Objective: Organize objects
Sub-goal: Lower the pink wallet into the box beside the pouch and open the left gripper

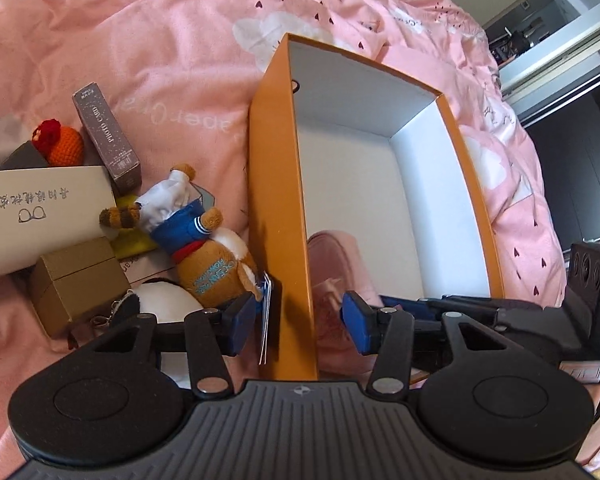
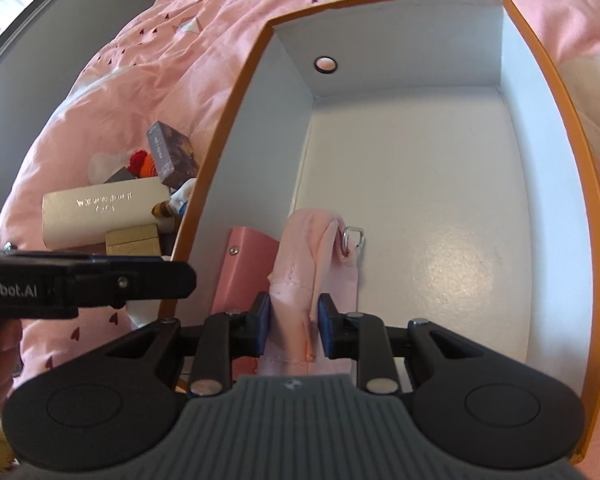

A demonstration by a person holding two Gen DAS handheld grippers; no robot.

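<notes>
An open orange box (image 1: 276, 184) with a white inside (image 2: 420, 184) lies on the pink bedcover. My right gripper (image 2: 294, 326) is shut on a pink fabric pouch (image 2: 308, 256) with a metal ring, held inside the box near its front left corner. The pouch shows in the left wrist view (image 1: 336, 280) too. My left gripper (image 1: 298, 328) is open, its fingers astride the box's near left wall, touching nothing. Left of the box lies a pile: a plush bear in blue and white (image 1: 204, 240), a brown card box (image 1: 108, 136), a white glasses case (image 1: 40, 216), a small tan box (image 1: 76, 280).
An orange and red crocheted toy (image 1: 58, 140) and a white round plush (image 1: 164, 300) lie in the pile. A pink card (image 2: 244, 264) leans inside the box's left wall. Dark furniture and a doorway stand beyond the bed at the right (image 1: 572, 80).
</notes>
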